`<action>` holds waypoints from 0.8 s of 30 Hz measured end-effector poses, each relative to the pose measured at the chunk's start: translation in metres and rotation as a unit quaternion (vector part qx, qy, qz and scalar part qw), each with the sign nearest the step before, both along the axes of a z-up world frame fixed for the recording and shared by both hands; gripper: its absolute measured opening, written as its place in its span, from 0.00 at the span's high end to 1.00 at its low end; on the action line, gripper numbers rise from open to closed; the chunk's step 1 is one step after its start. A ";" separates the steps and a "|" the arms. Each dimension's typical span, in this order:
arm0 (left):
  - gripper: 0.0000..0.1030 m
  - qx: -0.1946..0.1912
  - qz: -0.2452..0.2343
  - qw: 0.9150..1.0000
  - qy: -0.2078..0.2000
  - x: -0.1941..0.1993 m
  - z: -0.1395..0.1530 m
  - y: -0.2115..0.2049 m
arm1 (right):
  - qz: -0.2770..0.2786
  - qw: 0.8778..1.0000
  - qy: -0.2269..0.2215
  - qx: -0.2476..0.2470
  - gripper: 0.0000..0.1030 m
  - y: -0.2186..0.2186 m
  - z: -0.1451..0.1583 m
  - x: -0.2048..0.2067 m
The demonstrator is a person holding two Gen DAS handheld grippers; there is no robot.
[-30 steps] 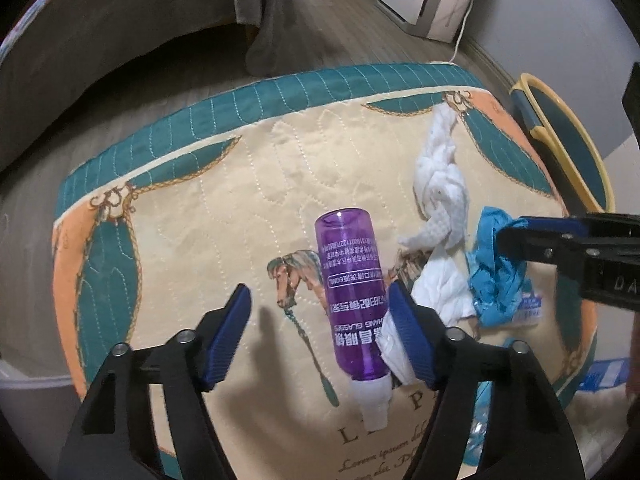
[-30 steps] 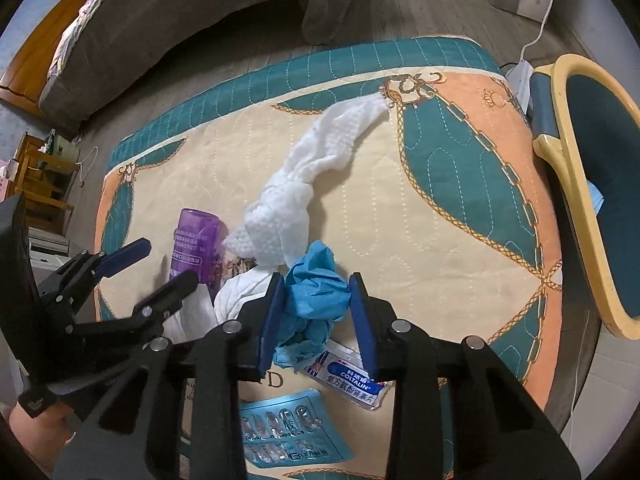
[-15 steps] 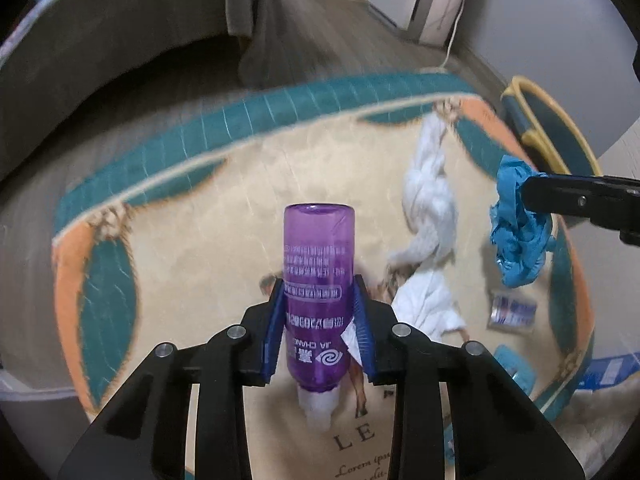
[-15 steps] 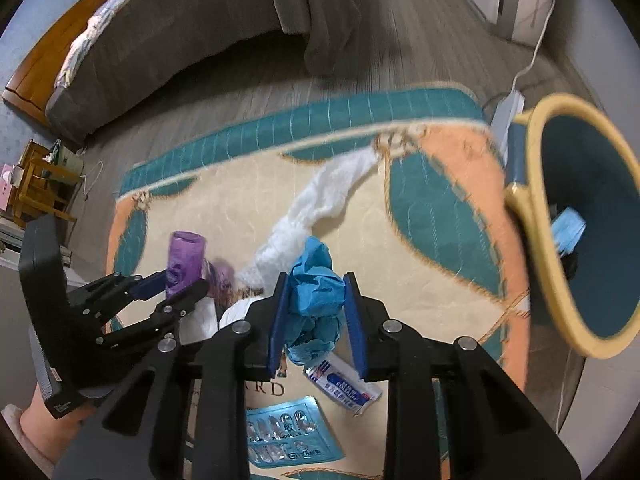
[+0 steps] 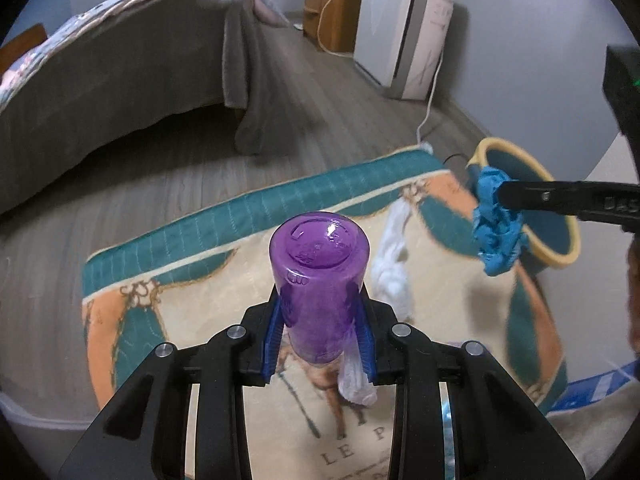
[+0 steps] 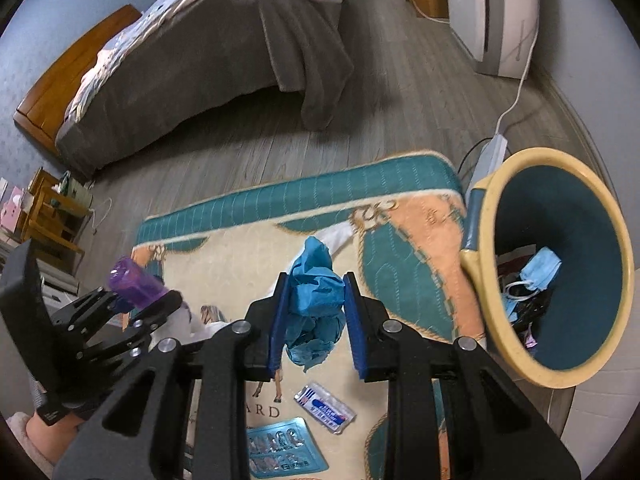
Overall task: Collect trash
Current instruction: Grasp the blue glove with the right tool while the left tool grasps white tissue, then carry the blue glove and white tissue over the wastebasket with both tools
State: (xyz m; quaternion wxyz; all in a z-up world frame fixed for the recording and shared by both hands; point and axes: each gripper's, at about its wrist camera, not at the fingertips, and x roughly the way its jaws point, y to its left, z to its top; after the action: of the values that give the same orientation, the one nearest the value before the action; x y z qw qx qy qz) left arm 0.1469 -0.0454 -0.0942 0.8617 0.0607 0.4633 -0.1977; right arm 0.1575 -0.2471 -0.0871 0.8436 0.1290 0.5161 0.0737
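Observation:
My left gripper (image 5: 320, 332) is shut on a purple plastic bottle (image 5: 318, 280), held in the air above the rug with its base pointing forward; a scrap of white tissue (image 5: 356, 376) is pinched beside it. My right gripper (image 6: 314, 320) is shut on a crumpled blue wad (image 6: 314, 300), lifted above the rug, left of the yellow-rimmed teal trash bin (image 6: 504, 280). The wad also shows in the left wrist view (image 5: 496, 228) in front of the bin (image 5: 560, 256). The bin holds a blue face mask (image 6: 536, 272) and other trash.
On the patterned rug (image 6: 400, 256) lie a twisted white tissue (image 5: 394, 268), a small blue and white wrapper (image 6: 326, 406) and a blue blister pack (image 6: 280, 452). A bed with a grey cover (image 6: 220, 52), a white appliance (image 6: 500, 12) with a cable and power strip (image 6: 494, 152) stand beyond.
Both grippers have risen from the rug with their loads. The left closed on the purple bottle and lifted it. The right carried the blue wad up and toward the bin.

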 end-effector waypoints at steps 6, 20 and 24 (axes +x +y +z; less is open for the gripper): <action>0.67 0.019 -0.028 0.999 0.007 -0.006 -0.008 -0.012 | -0.007 1.000 -0.004 0.003 0.75 -0.007 0.002 0.000; 0.74 0.018 -0.013 0.999 0.025 -0.007 -0.020 -0.005 | 0.002 1.000 -0.002 0.000 0.75 -0.002 0.001 -0.001; 0.91 0.033 -0.011 0.999 0.040 -0.001 -0.025 -0.007 | 0.002 1.000 0.001 0.001 0.75 -0.003 -0.001 0.000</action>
State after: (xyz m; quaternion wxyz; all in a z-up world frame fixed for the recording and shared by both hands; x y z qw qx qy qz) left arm 0.1455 -0.0527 -0.1197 0.8380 0.0862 0.5027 -0.1939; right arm 0.1573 -0.2502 -0.0880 0.8427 0.1289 0.5172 0.0763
